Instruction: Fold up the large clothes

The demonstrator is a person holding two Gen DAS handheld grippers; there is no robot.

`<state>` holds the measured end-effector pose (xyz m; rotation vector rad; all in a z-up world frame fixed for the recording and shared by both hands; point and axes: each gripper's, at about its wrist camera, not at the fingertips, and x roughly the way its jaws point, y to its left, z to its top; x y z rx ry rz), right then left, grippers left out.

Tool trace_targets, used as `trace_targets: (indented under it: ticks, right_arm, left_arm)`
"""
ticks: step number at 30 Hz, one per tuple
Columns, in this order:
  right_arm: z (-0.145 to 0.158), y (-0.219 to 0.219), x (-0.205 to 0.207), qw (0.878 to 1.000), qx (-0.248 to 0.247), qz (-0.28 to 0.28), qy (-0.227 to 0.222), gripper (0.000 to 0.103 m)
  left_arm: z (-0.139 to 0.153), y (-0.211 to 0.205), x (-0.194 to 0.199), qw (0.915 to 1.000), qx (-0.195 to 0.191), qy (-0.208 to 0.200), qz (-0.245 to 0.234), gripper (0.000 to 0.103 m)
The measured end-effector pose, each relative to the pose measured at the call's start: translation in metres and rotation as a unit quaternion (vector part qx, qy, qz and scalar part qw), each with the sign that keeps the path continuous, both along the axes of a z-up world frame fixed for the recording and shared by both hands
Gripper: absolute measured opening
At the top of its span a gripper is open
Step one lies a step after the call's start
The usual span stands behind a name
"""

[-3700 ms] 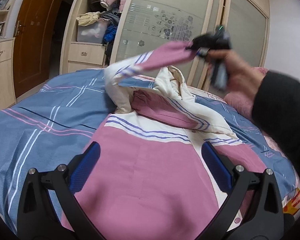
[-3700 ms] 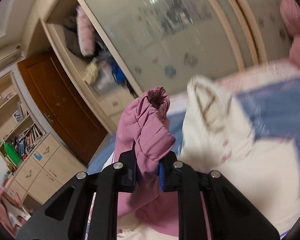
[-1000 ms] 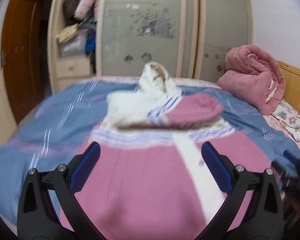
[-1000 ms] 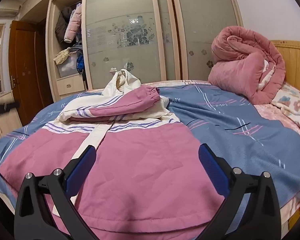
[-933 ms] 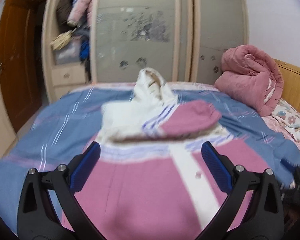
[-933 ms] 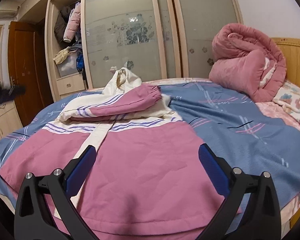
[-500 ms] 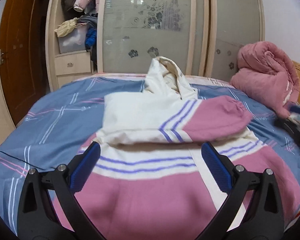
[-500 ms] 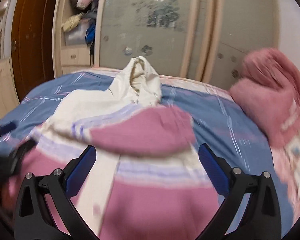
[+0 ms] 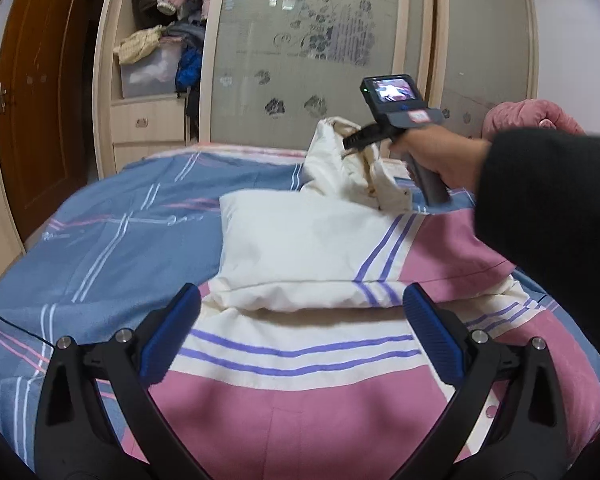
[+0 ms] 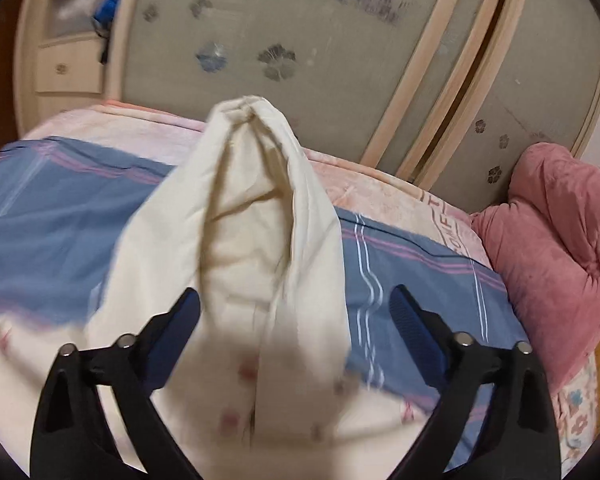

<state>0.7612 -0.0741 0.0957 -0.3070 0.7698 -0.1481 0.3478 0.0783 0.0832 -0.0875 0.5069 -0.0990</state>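
A pink and cream hooded jacket (image 9: 300, 360) lies flat on the bed, with a cream and pink sleeve (image 9: 312, 256) folded across its chest. My left gripper (image 9: 296, 332) is open and empty, low over the jacket's striped upper body. The cream hood (image 10: 256, 216) stands up at the jacket's far end, also seen in the left wrist view (image 9: 352, 168). My right gripper (image 10: 296, 324) is open and empty, just in front of the hood's opening; in the left wrist view it (image 9: 352, 144) reaches over the hood.
The bed has a blue striped cover (image 9: 112, 240). A rolled pink quilt (image 10: 556, 248) lies at the bed's right end. A wardrobe with frosted sliding doors (image 9: 308, 64) and open shelves of clothes (image 9: 156, 52) stands behind. A brown door (image 9: 40, 92) is at the left.
Both grippers have moved forward over the jacket. The right gripper has travelled furthest, from the hem up to the hood. The jacket has not moved.
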Motion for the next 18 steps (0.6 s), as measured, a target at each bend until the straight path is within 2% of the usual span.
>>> trace_targets:
  ticks: [1, 3, 4, 5, 6, 7, 8, 10, 14, 18]
  right_arm:
    - [-0.005, -0.002, 0.016, 1.0, -0.004, -0.012, 0.007, 0.085]
    - [-0.011, -0.009, 0.042, 0.999, 0.01, -0.032, 0.018, 0.071]
    - [-0.014, -0.011, 0.052, 0.999, 0.018, -0.038, 0.021, 0.068]
    - [-0.016, -0.013, 0.059, 0.999, 0.025, -0.039, 0.026, 0.057]
    - [-0.02, -0.015, 0.064, 0.998, 0.033, -0.038, 0.036, 0.036]
    - [-0.02, -0.017, 0.065, 0.997, 0.041, -0.039, 0.043, 0.023]
    - [-0.019, -0.02, 0.062, 0.998, 0.043, -0.041, 0.037, 0.004]
    - [-0.009, -0.025, 0.052, 0.998, 0.053, -0.032, 0.016, 0.003]
    - [0.023, -0.043, 0.002, 0.995, 0.094, -0.001, -0.041, 0.003]
    - [0.04, -0.086, -0.081, 0.986, 0.152, 0.027, -0.068, 0.003]
  left_arm:
    - [-0.002, 0.002, 0.003, 1.0, -0.003, 0.005, -0.002, 0.101]
    - [-0.007, 0.007, 0.006, 0.9998, -0.015, 0.014, 0.0, 0.101]
    - [-0.009, 0.009, 0.008, 0.9996, -0.02, 0.019, 0.001, 0.101]
    - [-0.012, 0.01, 0.01, 0.9993, -0.026, 0.026, 0.0, 0.101]
    - [-0.014, 0.011, 0.01, 0.9991, -0.028, 0.03, -0.001, 0.101]
    - [-0.015, 0.012, 0.011, 0.999, -0.031, 0.033, 0.0, 0.101]
    - [-0.016, 0.012, 0.011, 0.9989, -0.032, 0.033, -0.001, 0.101]
    - [-0.017, 0.011, 0.012, 0.9989, -0.032, 0.034, 0.0, 0.101]
    - [-0.018, 0.01, 0.012, 0.9987, -0.035, 0.038, -0.003, 0.101]
    - [-0.015, 0.008, 0.01, 0.9982, -0.047, 0.036, -0.009, 0.101]
